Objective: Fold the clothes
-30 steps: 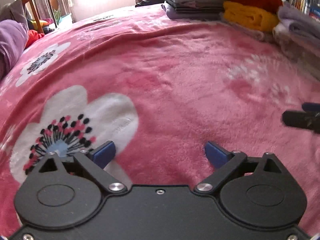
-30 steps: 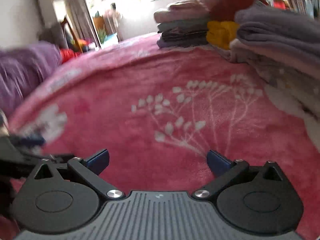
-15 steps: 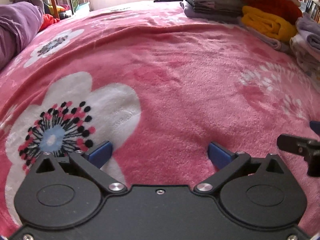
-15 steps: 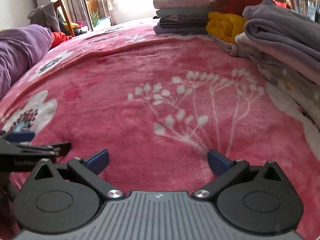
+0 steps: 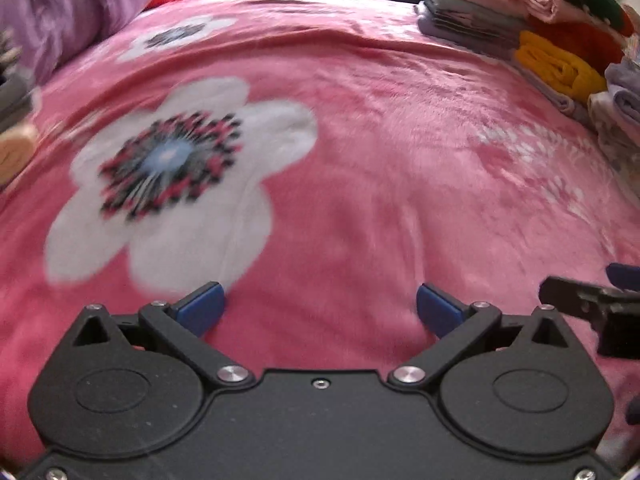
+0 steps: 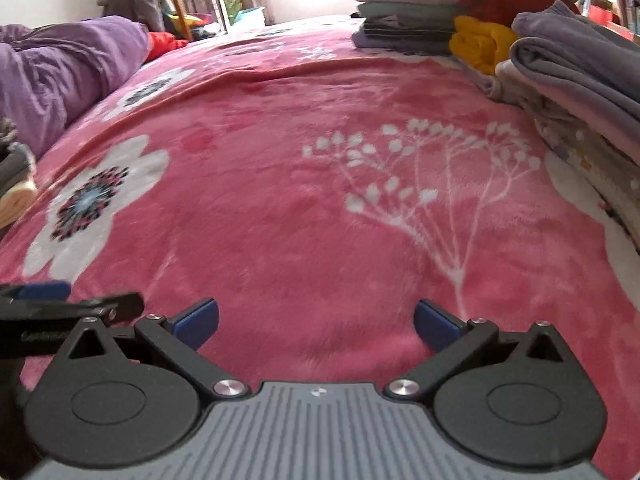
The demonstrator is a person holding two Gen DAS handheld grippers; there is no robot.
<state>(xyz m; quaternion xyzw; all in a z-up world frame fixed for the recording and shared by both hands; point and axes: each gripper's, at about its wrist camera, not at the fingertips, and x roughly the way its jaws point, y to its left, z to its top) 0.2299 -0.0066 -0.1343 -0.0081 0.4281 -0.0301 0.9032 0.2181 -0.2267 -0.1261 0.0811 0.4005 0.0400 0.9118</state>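
Observation:
My left gripper [image 5: 320,308] hovers open over a pink flowered blanket [image 5: 360,152], nothing between its blue pads. My right gripper [image 6: 316,320] is open too, over the same blanket [image 6: 280,200], and holds nothing. Each gripper shows at the other view's edge: the right one [image 5: 592,300] at the far right, the left one [image 6: 60,304] at the far left. Folded clothes are stacked at the back right [image 5: 500,12] [image 6: 420,12], with a yellow garment [image 5: 560,68] [image 6: 480,44] among them. A grey and cream garment [image 6: 14,184] lies at the left edge.
A purple duvet [image 6: 60,68] is heaped along the left side [image 5: 68,8]. More folded grey and lilac cloth [image 6: 580,80] is piled along the right edge. A chair draped with clothing [image 6: 136,0] stands behind the bed.
Both views have swung left: the big white flower now sits further up and in from the left gripper, and the clothes at the left edge have come into view. Both grippers stay open.

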